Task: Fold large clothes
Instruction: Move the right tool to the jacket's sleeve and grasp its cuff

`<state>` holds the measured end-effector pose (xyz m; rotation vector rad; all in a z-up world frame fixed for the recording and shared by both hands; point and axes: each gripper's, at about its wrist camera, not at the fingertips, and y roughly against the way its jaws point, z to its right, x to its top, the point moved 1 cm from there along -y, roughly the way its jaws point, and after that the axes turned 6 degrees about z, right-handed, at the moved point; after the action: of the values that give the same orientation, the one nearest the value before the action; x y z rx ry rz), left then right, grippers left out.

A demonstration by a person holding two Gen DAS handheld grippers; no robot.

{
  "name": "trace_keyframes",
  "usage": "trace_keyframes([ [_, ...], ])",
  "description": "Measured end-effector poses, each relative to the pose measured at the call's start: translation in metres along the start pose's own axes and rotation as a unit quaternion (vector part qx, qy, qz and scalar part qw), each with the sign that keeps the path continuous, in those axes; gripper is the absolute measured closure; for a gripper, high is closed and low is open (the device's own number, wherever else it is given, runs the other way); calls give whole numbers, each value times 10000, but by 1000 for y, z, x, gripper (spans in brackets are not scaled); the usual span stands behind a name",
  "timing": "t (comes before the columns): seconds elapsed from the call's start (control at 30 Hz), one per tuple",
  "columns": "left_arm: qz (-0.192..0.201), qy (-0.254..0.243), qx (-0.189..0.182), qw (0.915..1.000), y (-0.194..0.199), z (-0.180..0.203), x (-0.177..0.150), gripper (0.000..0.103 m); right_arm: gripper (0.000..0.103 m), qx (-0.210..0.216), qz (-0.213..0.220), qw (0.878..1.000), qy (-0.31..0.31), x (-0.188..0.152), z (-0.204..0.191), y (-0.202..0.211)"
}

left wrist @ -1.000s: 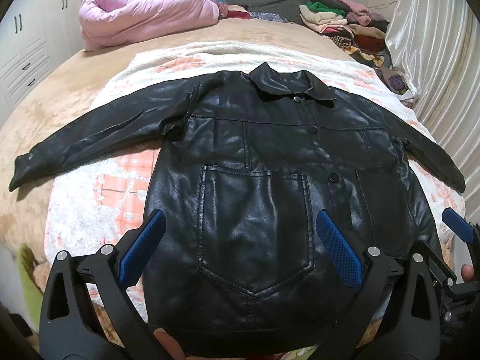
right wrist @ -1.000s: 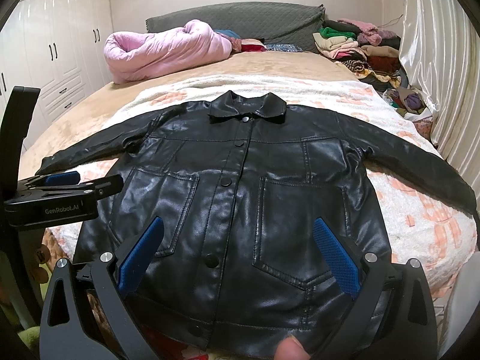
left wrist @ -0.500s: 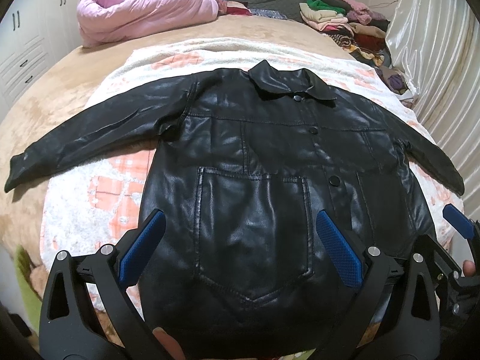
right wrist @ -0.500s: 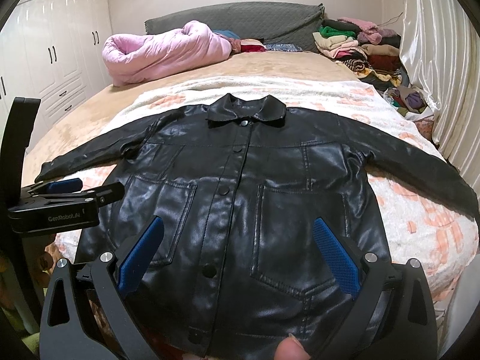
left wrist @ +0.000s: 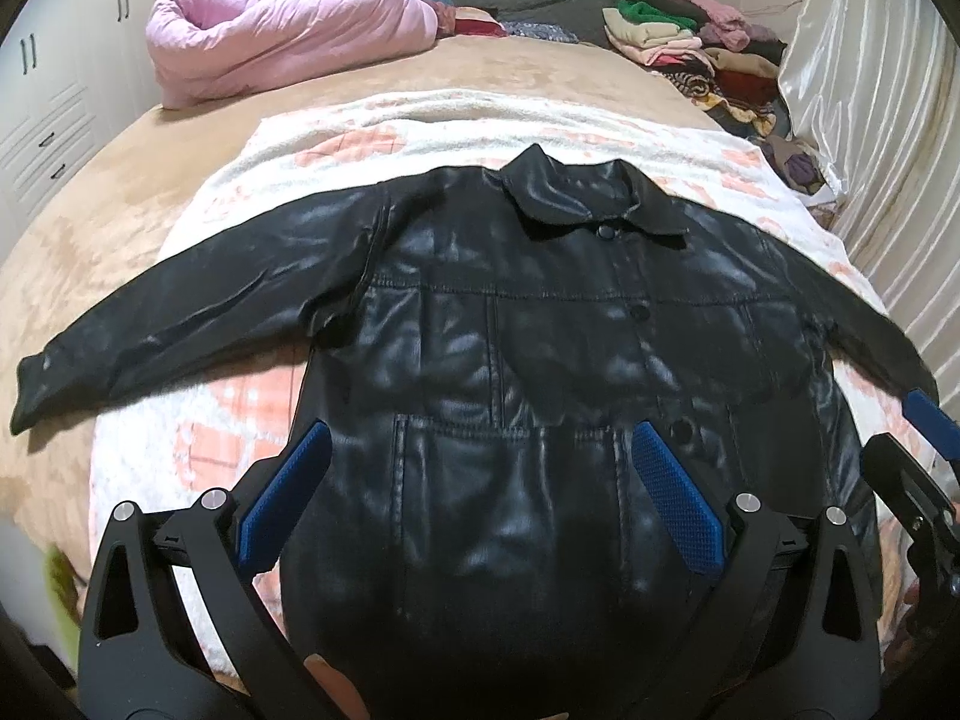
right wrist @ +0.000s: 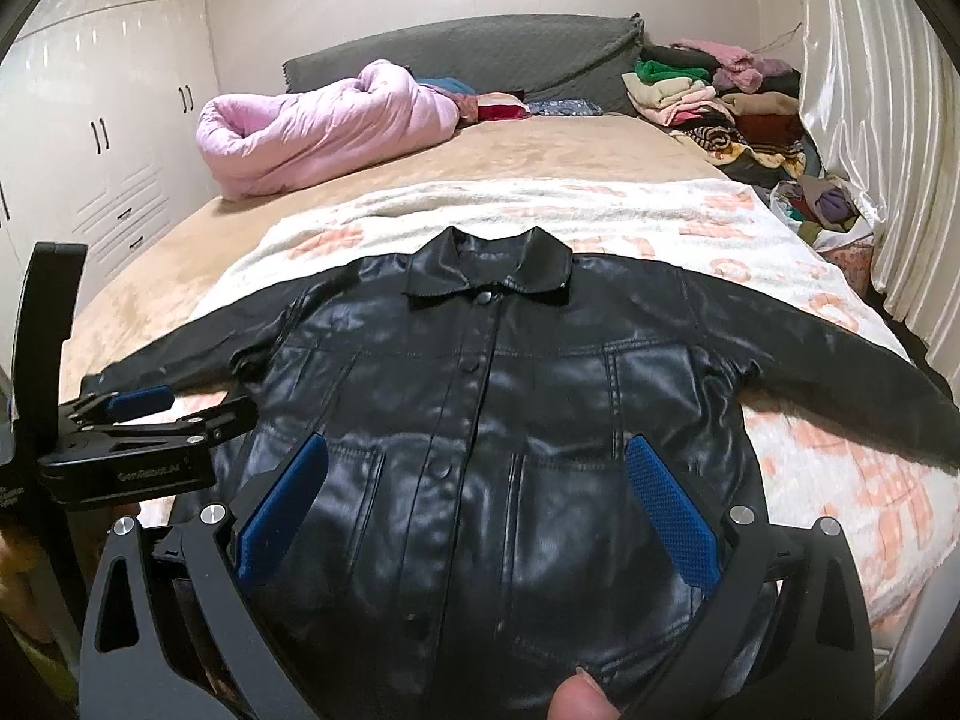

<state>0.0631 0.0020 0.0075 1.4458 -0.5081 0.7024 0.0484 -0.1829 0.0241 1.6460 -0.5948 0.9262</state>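
Tan plush covers the bed [right wrist: 540, 150], with a white-and-orange patterned blanket [right wrist: 828, 450] spread over its near half. On that blanket the black leather jacket [left wrist: 540, 360] lies flat, front up, buttoned, collar toward the grey headboard [right wrist: 510, 54] and both sleeves stretched out sideways. White wardrobes [right wrist: 102, 138] stand along the left wall and a pale curtain [right wrist: 870, 90] hangs on the right. A rolled pink quilt [right wrist: 318, 126] sits near the headboard, well apart from the jacket; a pile of folded clothes [right wrist: 714, 102] fills the far right corner. The left gripper [left wrist: 480, 492] hovers over the jacket's lower hem, its blue-padded fingers spread wide and empty. The right gripper [right wrist: 474, 498] hangs likewise, fingers apart, holding nothing. Seen from the right wrist, the left gripper's side bears small pale lettering, too blurred to read surely.
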Motion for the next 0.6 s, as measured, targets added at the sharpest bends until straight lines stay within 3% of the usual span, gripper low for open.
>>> trace_keyframes([
  [0.37, 181, 84, -101, 9997, -19, 9, 44, 9, 4, -297, 212, 9988, -340, 44, 38, -27],
  [0.6, 133, 82, -187, 9997, -40, 22, 59, 9, 4, -689, 222, 9954, -627, 54, 75, -43],
])
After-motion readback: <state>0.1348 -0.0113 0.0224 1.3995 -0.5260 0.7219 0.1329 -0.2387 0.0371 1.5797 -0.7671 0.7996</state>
